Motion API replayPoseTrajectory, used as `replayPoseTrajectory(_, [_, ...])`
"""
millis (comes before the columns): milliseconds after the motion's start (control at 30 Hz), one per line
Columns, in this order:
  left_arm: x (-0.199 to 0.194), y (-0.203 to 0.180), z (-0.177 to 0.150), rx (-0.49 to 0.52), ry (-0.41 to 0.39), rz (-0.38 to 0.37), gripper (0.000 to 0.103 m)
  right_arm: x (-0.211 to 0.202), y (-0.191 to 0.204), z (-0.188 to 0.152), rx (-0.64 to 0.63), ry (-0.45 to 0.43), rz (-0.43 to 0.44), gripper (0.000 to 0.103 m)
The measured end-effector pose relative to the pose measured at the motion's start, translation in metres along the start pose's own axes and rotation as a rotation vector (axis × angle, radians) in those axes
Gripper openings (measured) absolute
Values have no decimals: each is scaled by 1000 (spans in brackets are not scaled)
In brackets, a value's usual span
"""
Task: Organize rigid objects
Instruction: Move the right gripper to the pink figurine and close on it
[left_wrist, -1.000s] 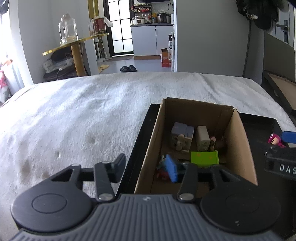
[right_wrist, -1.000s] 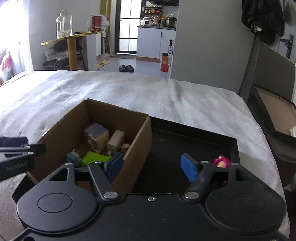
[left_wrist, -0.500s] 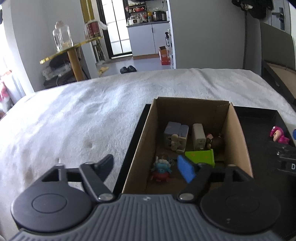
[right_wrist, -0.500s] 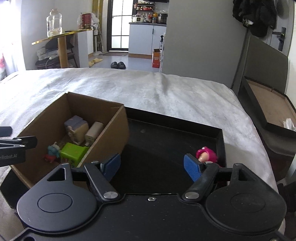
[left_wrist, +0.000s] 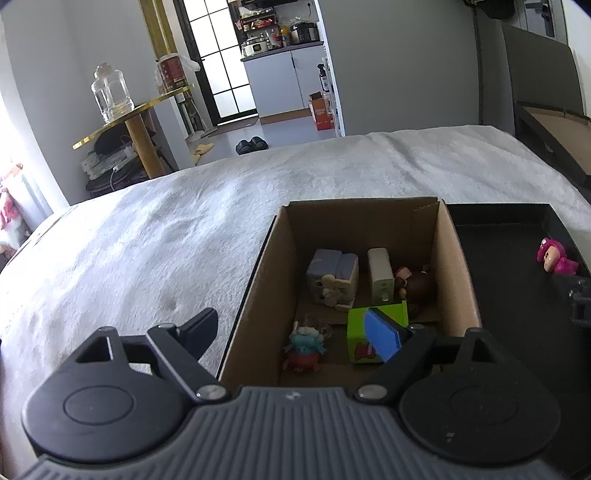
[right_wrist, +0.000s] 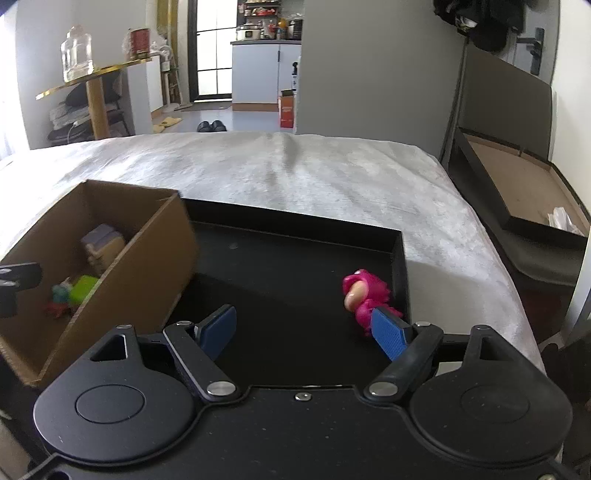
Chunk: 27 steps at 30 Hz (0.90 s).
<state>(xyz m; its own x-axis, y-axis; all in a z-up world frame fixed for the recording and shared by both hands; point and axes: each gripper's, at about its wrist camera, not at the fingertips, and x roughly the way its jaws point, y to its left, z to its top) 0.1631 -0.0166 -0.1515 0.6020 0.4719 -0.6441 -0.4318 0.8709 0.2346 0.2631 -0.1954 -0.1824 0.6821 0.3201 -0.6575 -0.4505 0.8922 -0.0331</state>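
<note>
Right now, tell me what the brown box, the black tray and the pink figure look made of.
Brown box: corrugated cardboard, matte, with raw cut edges and a folded flap seam. Black tray: looks like rigid plastic or coated board, smooth and faintly sheened; I cannot tell which. Pink figure: probably moulded plastic or vinyl, smooth, glossy colour.

You work over a bed covered with a pale, plush blanket (left_wrist: 155, 258), which fills the foreground of both wrist views. One thing lies directly on the blanket: a shallow black tray (right_wrist: 295, 221) with a low raised rim, set toward your right side of the bed. The tray's left edge shows as a dark strip (left_wrist: 255, 273) beside the cardboard box it carries. To the left of the tray and beyond it, the blanket surface shows only soft creases and small dimples.
</note>
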Motion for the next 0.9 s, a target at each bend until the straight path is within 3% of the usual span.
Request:
replayPoseTrajectory(600, [9,-24,1,66,25,26,87,59,-38,4,-23,54,-25,49])
replayPoseTrajectory(733, [11,-26,2,71,33,30,87,66,-42,3,-25,60,-40,47])
replayPoseTrajectory(767, [11,-27,2,74,31,31,87,69,-43,1,-28,72,-45,45])
replayPoseTrajectory(800, [11,-27,2,76,30,30,87,72,-44,0,-31,90,-46,34])
replayPoseTrajectory(900, [11,-27,1,78,34,31,87,73,-45,-7,-16,117,-27,30])
